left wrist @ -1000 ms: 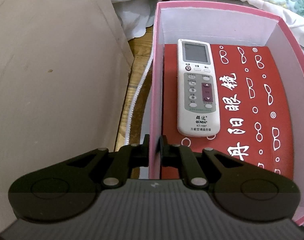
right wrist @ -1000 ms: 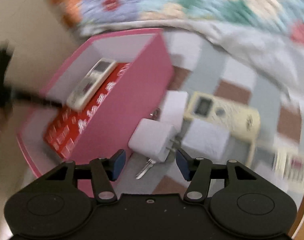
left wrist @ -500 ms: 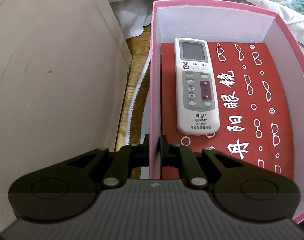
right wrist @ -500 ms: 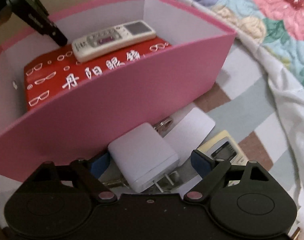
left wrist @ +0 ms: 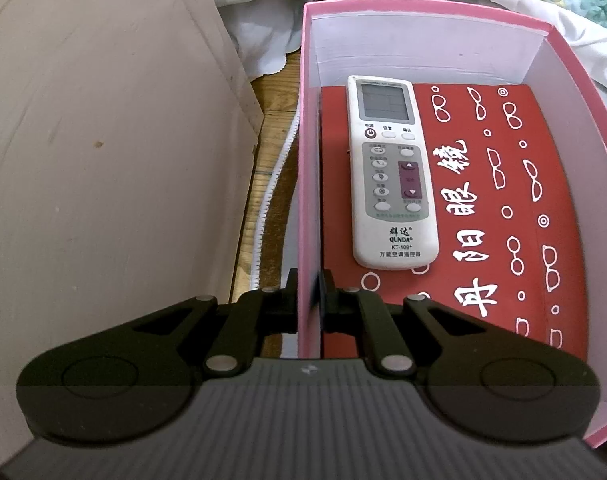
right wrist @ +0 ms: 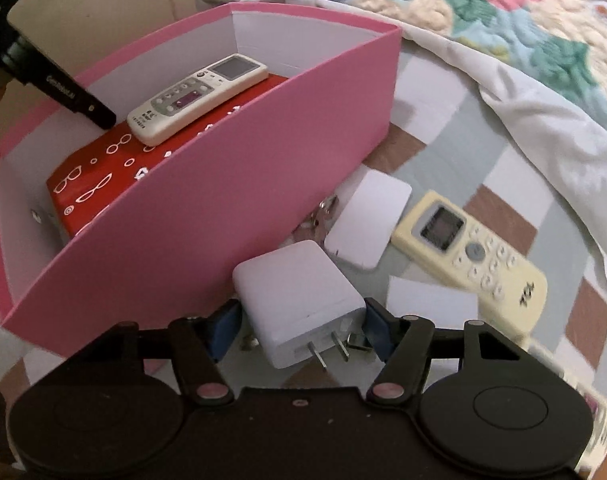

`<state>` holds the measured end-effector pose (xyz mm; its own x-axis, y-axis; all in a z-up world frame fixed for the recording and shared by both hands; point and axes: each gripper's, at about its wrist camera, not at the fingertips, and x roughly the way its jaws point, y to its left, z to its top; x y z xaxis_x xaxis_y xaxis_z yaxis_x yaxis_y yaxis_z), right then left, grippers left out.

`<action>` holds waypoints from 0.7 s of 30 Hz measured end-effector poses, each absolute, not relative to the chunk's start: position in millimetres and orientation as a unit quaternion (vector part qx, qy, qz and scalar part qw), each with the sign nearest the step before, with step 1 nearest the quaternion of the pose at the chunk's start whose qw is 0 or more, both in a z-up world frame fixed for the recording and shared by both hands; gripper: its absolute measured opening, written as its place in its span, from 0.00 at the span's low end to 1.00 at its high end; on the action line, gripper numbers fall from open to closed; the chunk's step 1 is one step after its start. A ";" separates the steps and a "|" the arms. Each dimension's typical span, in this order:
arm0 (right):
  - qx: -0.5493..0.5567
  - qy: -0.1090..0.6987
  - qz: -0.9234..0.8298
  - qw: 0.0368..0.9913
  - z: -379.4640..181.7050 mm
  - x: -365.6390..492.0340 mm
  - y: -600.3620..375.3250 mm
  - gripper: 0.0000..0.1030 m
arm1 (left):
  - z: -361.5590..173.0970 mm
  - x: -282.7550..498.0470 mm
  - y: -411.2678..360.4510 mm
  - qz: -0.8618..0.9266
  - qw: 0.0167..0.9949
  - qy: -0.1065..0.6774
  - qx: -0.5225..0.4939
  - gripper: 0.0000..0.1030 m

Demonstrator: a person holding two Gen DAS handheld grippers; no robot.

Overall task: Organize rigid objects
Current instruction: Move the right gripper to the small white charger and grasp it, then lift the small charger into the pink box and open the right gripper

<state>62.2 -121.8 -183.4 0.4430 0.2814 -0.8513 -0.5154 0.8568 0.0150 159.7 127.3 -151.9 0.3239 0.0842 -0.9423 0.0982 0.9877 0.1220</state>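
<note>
Both wrist views were lit softly and evenly, a little dim, with no glare and only faint shadows. The fisheye lenses bent straight edges, so the pink box [right wrist: 207,216] bowed outward and the corners went dark. The left view was sharp; the right view's right edge was smeared.

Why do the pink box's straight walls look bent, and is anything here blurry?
Right wrist view: the fisheye lens bows the pink box and the frame edges look soft; the white charger stays sharp. Left wrist view: sharp, dim indoor light, walls only slightly curved.
</note>
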 end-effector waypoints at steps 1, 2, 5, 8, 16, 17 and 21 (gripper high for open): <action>-0.122 0.471 0.235 0.841 -184.0 60.1 -122.2 0.68 | -151.9 159.8 127.8 -0.004 0.810 0.582 0.077 0.07; -0.119 0.471 0.232 0.843 -184.2 58.9 -123.6 0.68 | -151.9 160.1 128.4 -0.004 0.810 0.582 0.075 0.07; -0.107 0.472 0.221 0.846 -181.0 55.2 -129.3 0.68 | -152.0 160.2 129.0 -0.003 0.810 0.582 0.073 0.07; -0.091 0.473 0.214 0.850 -174.7 49.5 -135.8 0.68 | -152.1 160.3 128.9 -0.003 0.809 0.583 0.072 0.07; -0.033 0.454 0.197 0.868 -143.9 39.2 -154.4 0.68 | -152.2 160.2 129.2 -0.003 0.810 0.583 0.072 0.07; -0.025 0.448 0.200 0.871 -137.8 38.7 -155.3 0.68 | -152.2 160.2 129.3 -0.004 0.810 0.582 0.072 0.07; 0.017 0.419 0.234 0.877 -99.6 35.8 -150.6 0.68 | -152.3 159.9 129.1 -0.004 0.809 0.583 0.071 0.07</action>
